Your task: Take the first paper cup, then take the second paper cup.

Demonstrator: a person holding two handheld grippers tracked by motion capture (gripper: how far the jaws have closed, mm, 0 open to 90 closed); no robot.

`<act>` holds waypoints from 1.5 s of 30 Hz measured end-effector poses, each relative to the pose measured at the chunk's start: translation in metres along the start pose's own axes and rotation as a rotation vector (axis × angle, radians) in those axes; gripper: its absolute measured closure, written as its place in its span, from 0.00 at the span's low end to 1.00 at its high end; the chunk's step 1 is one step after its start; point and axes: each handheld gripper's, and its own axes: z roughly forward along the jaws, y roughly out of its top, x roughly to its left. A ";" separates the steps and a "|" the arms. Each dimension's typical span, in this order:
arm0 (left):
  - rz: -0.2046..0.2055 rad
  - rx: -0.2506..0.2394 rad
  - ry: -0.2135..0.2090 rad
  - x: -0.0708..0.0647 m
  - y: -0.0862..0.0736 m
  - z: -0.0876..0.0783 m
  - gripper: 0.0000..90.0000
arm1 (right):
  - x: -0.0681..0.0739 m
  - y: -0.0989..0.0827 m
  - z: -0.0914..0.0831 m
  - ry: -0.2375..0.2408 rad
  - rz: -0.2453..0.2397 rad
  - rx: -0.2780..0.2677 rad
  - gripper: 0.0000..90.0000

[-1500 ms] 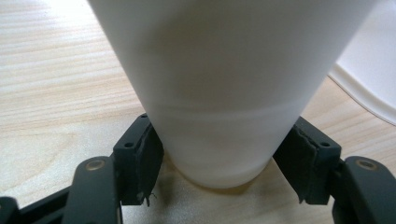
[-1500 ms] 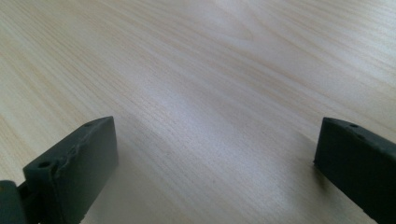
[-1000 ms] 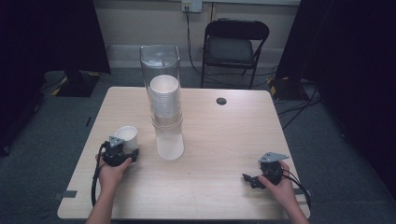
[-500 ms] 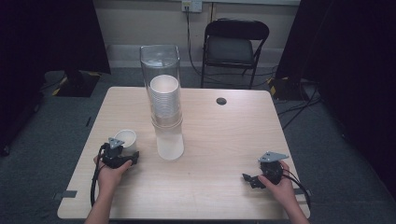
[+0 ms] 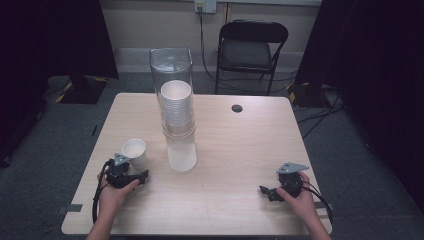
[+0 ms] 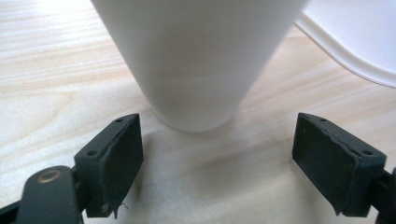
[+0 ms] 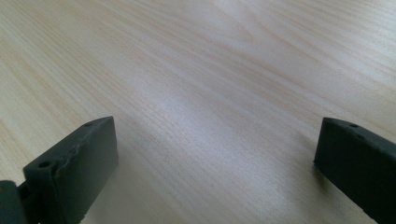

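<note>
Pale wood-grain worktop [image 5: 240, 150], rounded corners, small dark round grommet [image 5: 237, 108] near the far edge. We see a tall clear plastic cylinder [image 5: 171, 65] at centre-far, with a stack of white paper cups [image 5: 177, 107] in front of it, seated on an upturned white cup [image 5: 181, 152].

A single white tapered cup [image 5: 135, 152] stands upright on the worktop, left of the stack. Left claw [image 5: 141, 175] sits low just behind it, hand [image 5: 114, 192] wrapped round the body; in the left gripper view the jaws are spread wide, cup base [image 6: 196, 84] just ahead of the gap, not touching either pad.

Right claw [image 5: 265, 191] rests low on the worktop near the right front, hand [image 5: 299, 197] behind it, jaws spread, bare wood between them.
</note>
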 end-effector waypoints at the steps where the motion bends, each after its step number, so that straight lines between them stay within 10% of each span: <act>1: -0.001 -0.001 -0.002 -0.001 0.000 -0.001 0.18 | 0.000 0.000 0.000 0.001 0.001 0.001 0.00; 22: 0.089 -0.070 -0.171 -0.038 0.003 -0.019 0.18 | 0.000 0.000 0.000 0.000 0.001 0.000 0.00; 45: 0.106 -0.212 -0.246 -0.095 0.064 -0.015 0.19 | 0.000 0.000 0.000 0.000 0.000 0.000 0.00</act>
